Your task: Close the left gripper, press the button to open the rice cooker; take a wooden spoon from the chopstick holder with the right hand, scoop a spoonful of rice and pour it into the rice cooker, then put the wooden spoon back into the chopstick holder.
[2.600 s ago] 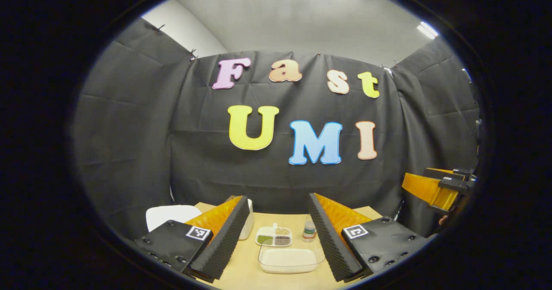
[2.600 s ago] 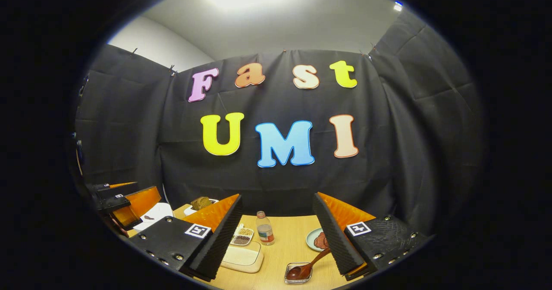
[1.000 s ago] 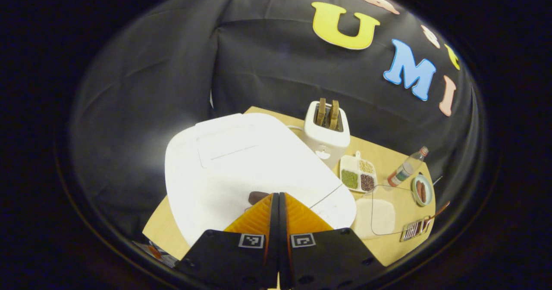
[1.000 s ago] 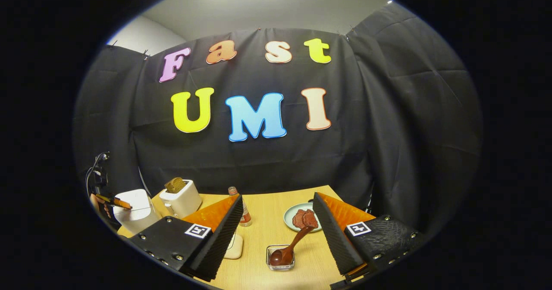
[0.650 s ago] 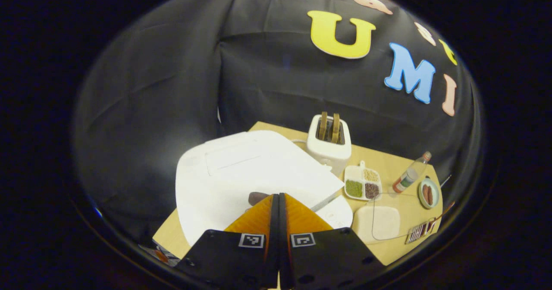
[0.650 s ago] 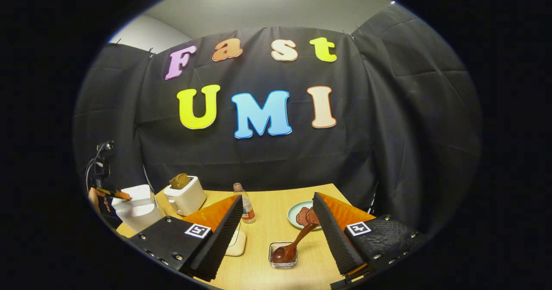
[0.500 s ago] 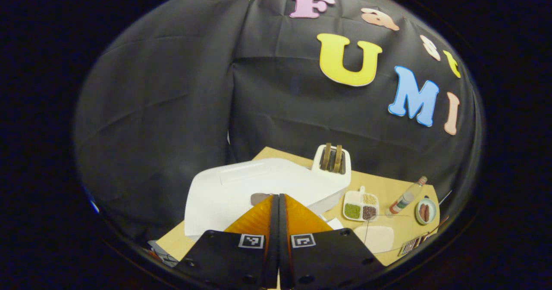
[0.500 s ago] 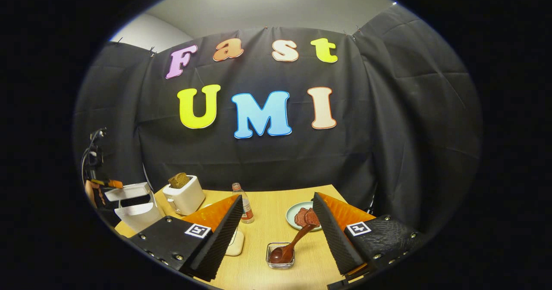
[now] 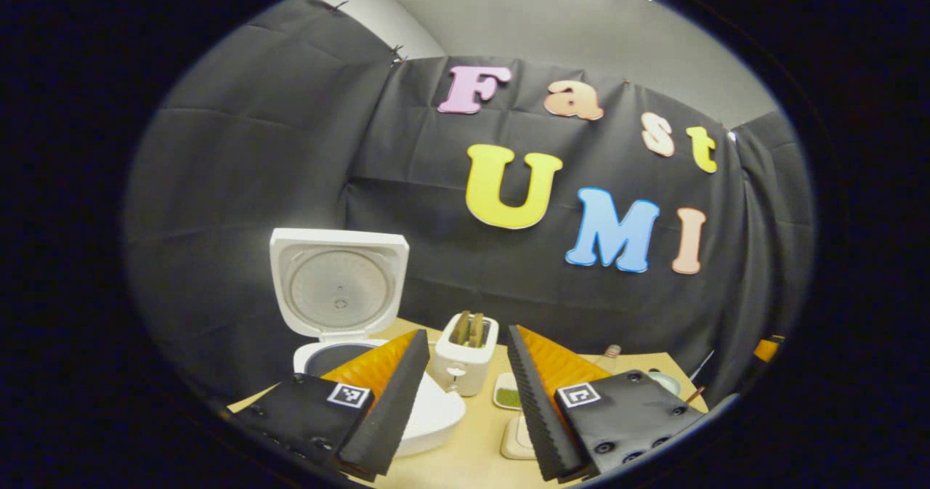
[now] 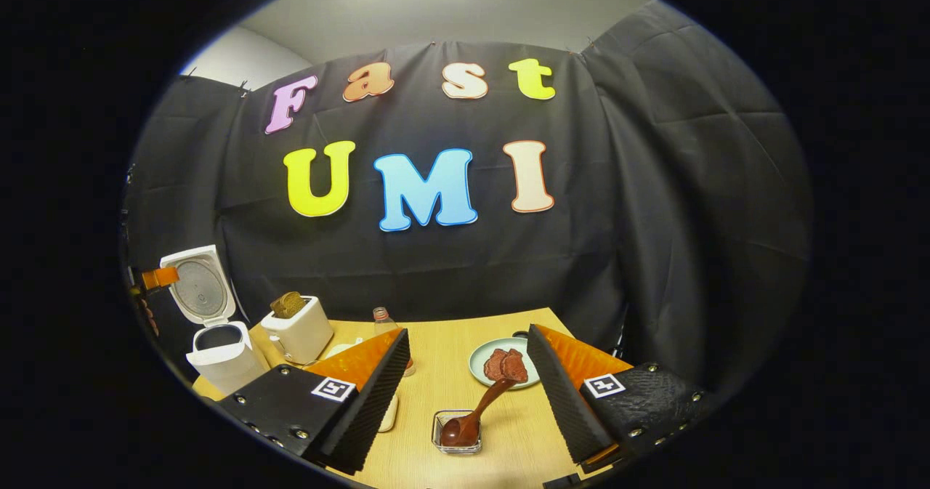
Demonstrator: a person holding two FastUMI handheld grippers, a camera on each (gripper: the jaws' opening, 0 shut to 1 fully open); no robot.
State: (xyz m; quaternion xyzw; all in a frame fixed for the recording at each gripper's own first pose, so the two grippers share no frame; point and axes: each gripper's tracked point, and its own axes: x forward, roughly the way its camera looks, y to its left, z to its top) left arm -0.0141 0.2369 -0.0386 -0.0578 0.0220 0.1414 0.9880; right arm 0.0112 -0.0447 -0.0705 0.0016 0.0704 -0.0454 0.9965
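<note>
Fingers of right gripper spread apart, clamping nothing. Wooden spoon seen between them, just ahead: bowl down in small clear chopstick holder, handle slanted up toward right finger and plate. Nearer to right gripper than left gripper, likewise spread and empty. Rice cooker at far left, lid raised. Rice dish largely hidden behind fingers; contents not discernible.

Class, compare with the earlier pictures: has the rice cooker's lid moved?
Yes. The lid has swung up and now stands upright above the pot, left of the toaster in the right gripper view.
</note>
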